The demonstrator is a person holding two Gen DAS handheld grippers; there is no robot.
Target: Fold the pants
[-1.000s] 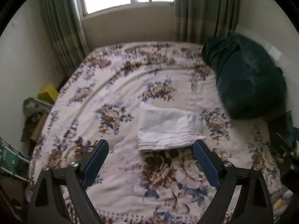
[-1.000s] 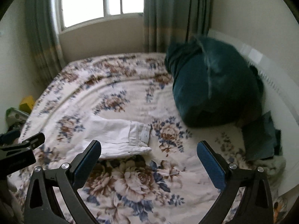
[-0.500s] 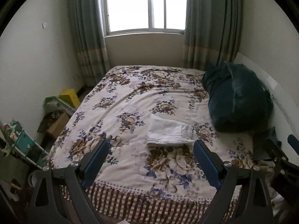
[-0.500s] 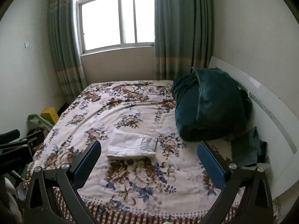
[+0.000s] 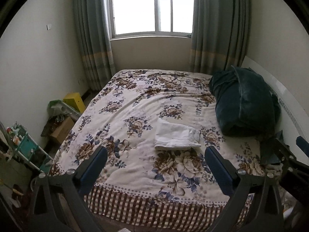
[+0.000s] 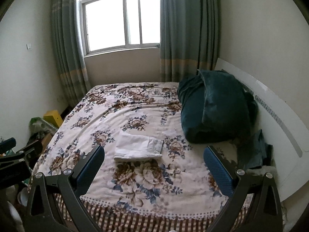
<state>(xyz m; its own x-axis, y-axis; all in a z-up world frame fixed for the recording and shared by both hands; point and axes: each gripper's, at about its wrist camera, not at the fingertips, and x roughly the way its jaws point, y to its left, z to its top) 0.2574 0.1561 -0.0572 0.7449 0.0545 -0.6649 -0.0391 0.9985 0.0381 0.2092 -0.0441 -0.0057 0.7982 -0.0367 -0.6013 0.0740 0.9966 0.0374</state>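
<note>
Lying folded: white pants (image 5: pixel 176 136), a compact rectangle on the floral bedspread (image 5: pixel 135 100), near the foot edge, well apart from the dark green bedding bundle (image 6: pixel 216 112). Left gripper (image 5: pixel 155 166) — jaws wide apart, empty, held clear of the bed. Right gripper (image 6: pixel 154 164) — likewise spread, holding nothing. Judged complete. Risks: any renewed contact could drag the top layer askew; the loose waistband corner may spring open.
</note>
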